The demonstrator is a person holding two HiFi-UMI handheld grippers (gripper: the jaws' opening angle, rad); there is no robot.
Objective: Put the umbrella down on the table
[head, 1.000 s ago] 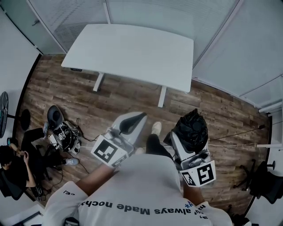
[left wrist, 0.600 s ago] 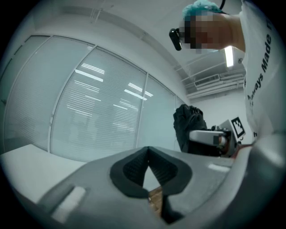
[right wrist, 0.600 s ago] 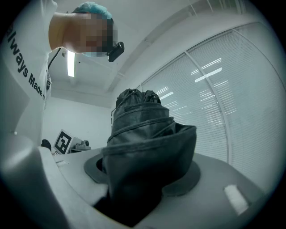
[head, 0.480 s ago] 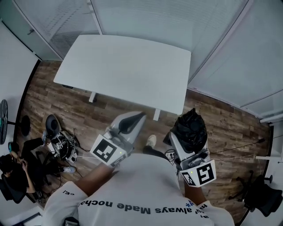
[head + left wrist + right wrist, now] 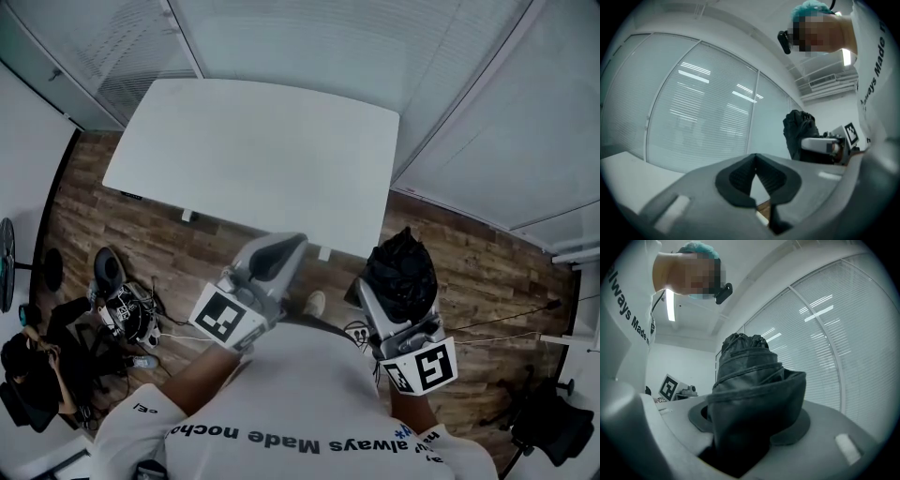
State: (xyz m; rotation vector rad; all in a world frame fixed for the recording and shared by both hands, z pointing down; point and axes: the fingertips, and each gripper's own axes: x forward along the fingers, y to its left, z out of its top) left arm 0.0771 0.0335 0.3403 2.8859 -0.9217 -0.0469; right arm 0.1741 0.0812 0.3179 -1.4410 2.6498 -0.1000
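The folded black umbrella (image 5: pixel 405 264) stands between the jaws of my right gripper (image 5: pixel 397 286), which is shut on its lower part. In the right gripper view the umbrella (image 5: pixel 745 394) fills the gap and rises past the pads (image 5: pixel 792 427). My left gripper (image 5: pixel 281 249) is shut with nothing in it; its pads (image 5: pixel 736 178) meet at the tip. Both grippers are held level near my chest, just short of the near edge of the white table (image 5: pixel 253 159). From the left gripper view I see the umbrella (image 5: pixel 799 131) and the right gripper (image 5: pixel 825 145) off to the right.
Glass walls with blinds stand behind and right of the table. A person (image 5: pixel 28 366) sits at the lower left beside gear with cables (image 5: pixel 127 309). A black chair (image 5: pixel 553 422) is at the lower right. A cable (image 5: pixel 497 314) runs across the wooden floor.
The table has come nearer and now reaches almost to the grippers. Both grippers kept their pose, and the right one still grips the umbrella.
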